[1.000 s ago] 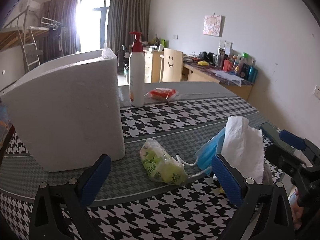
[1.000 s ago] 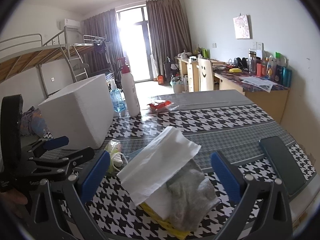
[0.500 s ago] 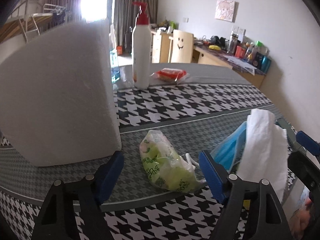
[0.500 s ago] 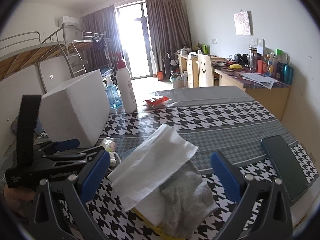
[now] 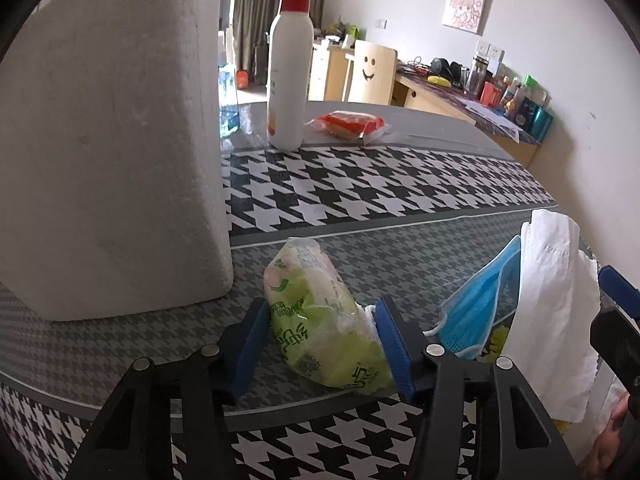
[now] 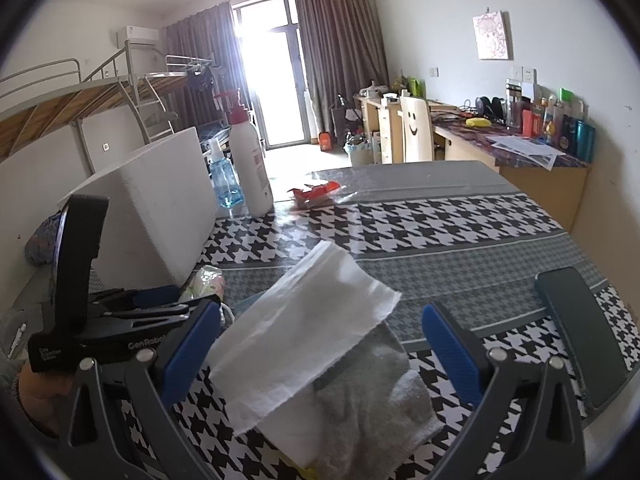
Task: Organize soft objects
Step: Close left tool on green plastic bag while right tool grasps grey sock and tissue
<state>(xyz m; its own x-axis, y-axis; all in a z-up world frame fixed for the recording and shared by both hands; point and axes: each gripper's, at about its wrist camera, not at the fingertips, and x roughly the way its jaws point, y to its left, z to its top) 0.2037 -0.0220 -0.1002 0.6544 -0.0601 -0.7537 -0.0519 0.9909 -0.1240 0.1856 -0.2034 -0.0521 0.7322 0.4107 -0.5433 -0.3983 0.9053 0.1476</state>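
Note:
A green and white soft tissue pack [image 5: 320, 316] lies on the houndstooth table. My left gripper [image 5: 320, 338] is low on the table and its blue pads press both sides of the pack. To its right lie a blue face mask [image 5: 476, 308] and a white folded tissue [image 5: 552, 304]. In the right wrist view my right gripper [image 6: 320, 344] is open above the white tissue [image 6: 304, 336], which rests on a grey towel [image 6: 372, 396]. The pack [image 6: 208, 282] and the left gripper [image 6: 120, 312] show at the left there.
A big white foam box [image 5: 108, 140] stands at the left of the pack. A pump bottle [image 5: 289, 64] and a red snack packet [image 5: 348, 122] stand farther back. A dark phone [image 6: 580, 332] lies near the right table edge.
My left gripper has moved forward and down to the green pack and its jaws have narrowed onto it. The right gripper has stayed open over the tissue pile.

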